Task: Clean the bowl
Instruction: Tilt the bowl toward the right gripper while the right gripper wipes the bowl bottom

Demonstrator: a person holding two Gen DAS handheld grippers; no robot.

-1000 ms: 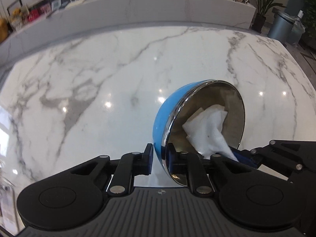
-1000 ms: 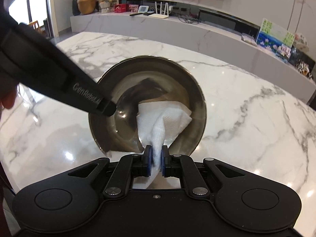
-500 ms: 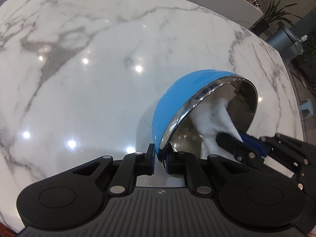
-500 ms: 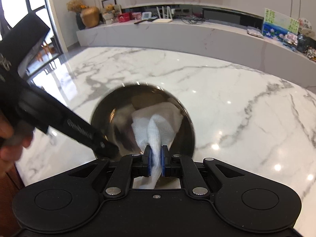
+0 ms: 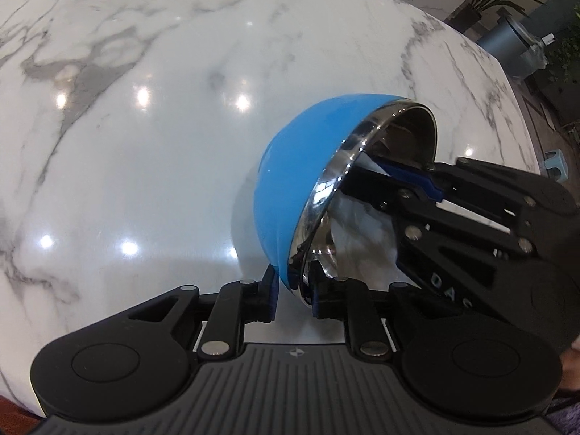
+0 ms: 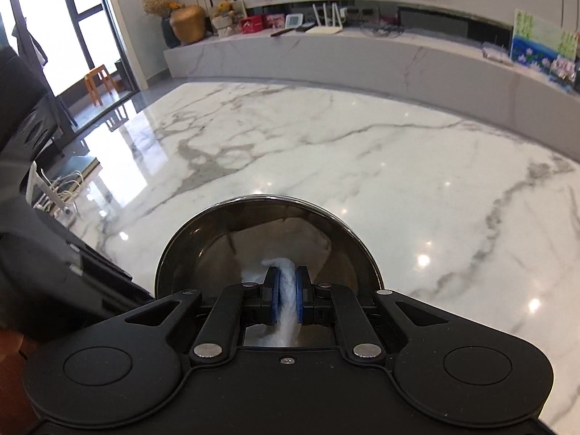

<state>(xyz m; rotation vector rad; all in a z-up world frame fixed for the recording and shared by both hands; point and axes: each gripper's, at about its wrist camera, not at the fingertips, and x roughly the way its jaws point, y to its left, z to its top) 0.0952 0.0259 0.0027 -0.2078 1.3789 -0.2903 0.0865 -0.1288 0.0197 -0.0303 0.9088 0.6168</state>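
A bowl (image 5: 290,166), blue outside and shiny steel inside, stands tilted on its side low over the marble table (image 5: 145,145). My left gripper (image 5: 293,290) has the bowl's lower rim between its pads. Its jaws are opening, though the pads still seem to touch the rim. My right gripper (image 6: 286,290) is shut on a bunched white paper towel (image 6: 286,272) and reaches into the bowl's steel hollow (image 6: 326,239). From the left wrist, the right gripper's fingers (image 5: 380,185) cross the bowl's mouth and the towel (image 5: 362,228) lies against the inner wall.
The marble top stretches far ahead and to the left. A long marble bench (image 6: 362,58) with small items runs behind it. A grey bin (image 5: 514,43) and a plant stand beyond the table's right edge. The left gripper's dark body (image 6: 72,272) fills the right wrist view's left side.
The bowl has turned more edge-on and sunk toward the table. The right gripper has pushed deeper into it, bunching the towel. The left pads stand slightly wider apart.
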